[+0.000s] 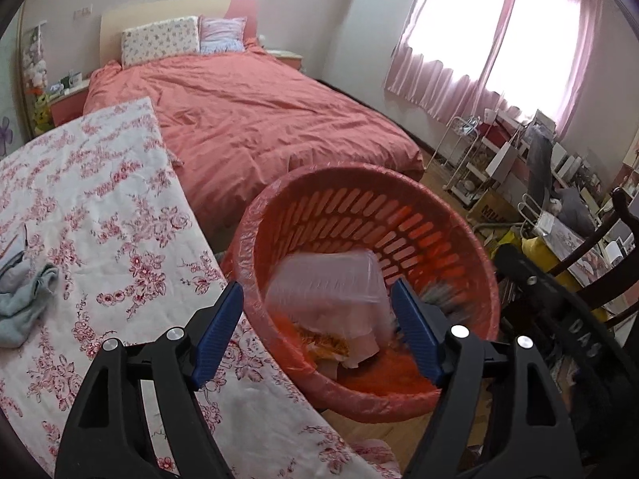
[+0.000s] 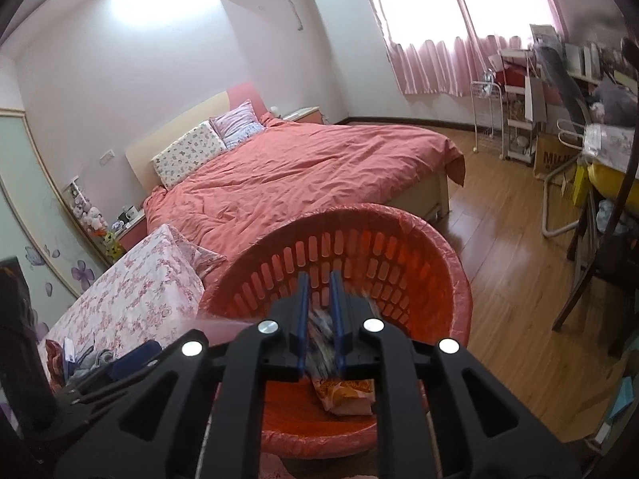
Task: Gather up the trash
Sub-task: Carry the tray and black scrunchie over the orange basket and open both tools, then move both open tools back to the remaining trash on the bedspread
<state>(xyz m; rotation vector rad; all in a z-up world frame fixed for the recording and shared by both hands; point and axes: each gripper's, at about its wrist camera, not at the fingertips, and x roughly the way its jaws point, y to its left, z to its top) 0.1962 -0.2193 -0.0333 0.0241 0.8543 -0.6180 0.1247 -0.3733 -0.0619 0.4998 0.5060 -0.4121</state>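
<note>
The red basket point(image 1: 439, 215) at 12 o'clock of both grippers already holds a clear box point(image 1: 327, 283) and wrappers point(image 2: 347, 393); left gripper point(image 1: 319, 335) jaws apart, right gripper point(image 2: 321, 323) jaws slightly parted around a blurred packet point(image 2: 321, 339), while a cloth point(image 1: 28, 299) on the tabletop point(image 1: 120, 219) at 9 o'clock is probably left.

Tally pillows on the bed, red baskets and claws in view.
Pillows: 2, floral pillow, pink pillow
Baskets: 1, red basket
Claws: 2, left claw, right claw
Total: 5
</note>
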